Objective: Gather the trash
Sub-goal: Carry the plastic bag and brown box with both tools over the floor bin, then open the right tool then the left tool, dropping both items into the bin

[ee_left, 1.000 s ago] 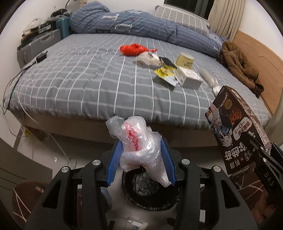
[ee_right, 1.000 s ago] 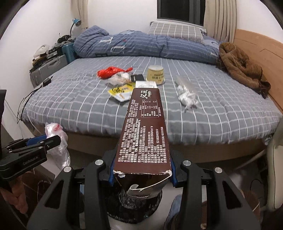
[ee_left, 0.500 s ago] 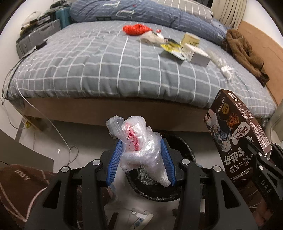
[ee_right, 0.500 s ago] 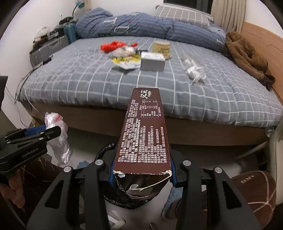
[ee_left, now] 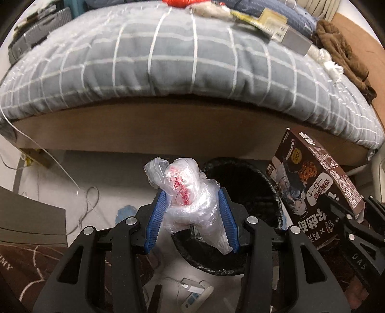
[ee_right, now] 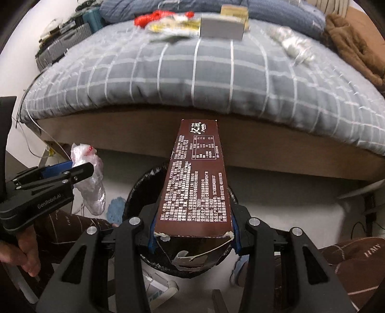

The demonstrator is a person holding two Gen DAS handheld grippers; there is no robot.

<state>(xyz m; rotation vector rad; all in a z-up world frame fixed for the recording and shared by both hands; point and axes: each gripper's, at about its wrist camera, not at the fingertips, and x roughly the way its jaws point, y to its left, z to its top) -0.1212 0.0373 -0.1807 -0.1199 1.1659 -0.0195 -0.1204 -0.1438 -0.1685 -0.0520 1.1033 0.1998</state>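
Two loads hang over the black-lined round trash bin [ee_left: 243, 192]: left gripper [ee_left: 191, 216] clamps a crumpled clear plastic bag [ee_left: 190, 199], right gripper [ee_right: 192, 231] a brown cardboard snack box [ee_right: 196, 183]. Centre each above the bin's mouth before letting go.

A home bedroom — checked bed [ee_right: 192, 79], pillows, brown rug [ee_left: 36, 264].

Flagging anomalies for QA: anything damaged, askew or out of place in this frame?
Yes. The brown box in the right tool has its near end torn open, with ragged flaps. Trash remains strewn on the bed: a red wrapper and a grey box. A white remote-like device lies on the floor beside the bin.
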